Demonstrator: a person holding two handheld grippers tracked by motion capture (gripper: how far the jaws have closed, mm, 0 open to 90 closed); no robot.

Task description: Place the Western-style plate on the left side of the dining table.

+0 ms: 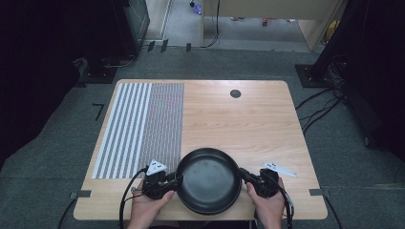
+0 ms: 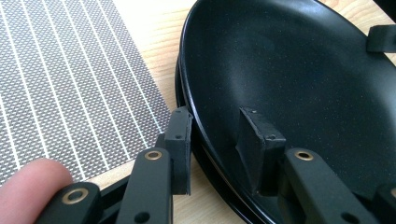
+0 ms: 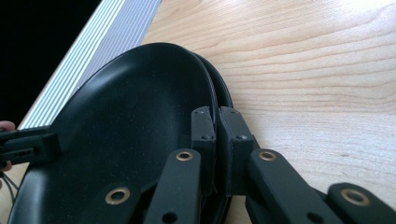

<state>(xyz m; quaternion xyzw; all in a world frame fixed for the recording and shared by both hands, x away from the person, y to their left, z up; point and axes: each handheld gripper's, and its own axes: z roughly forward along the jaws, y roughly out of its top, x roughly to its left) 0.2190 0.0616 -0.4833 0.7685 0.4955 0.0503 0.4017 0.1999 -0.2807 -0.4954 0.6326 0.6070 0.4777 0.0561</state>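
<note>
A black plate (image 1: pixel 208 183) sits near the front edge of the wooden table (image 1: pixel 248 124), and a second dark rim shows just under it. My left gripper (image 1: pixel 178 180) is at the plate's left rim. In the left gripper view the gripper (image 2: pixel 215 114) has one jaw outside the rim and one over the plate (image 2: pixel 289 70), with space between them. My right gripper (image 1: pixel 242 172) is at the plate's right rim. In the right gripper view the gripper (image 3: pixel 216 112) is pinched tight on the rim of the plate (image 3: pixel 126 121).
A striped grey and white placemat (image 1: pixel 138 129) covers the table's left part, right beside the plate. A round dark grommet (image 1: pixel 235 93) sits at the far middle. Bare wood lies behind and to the right of the plate. Cables trail on the floor at the right.
</note>
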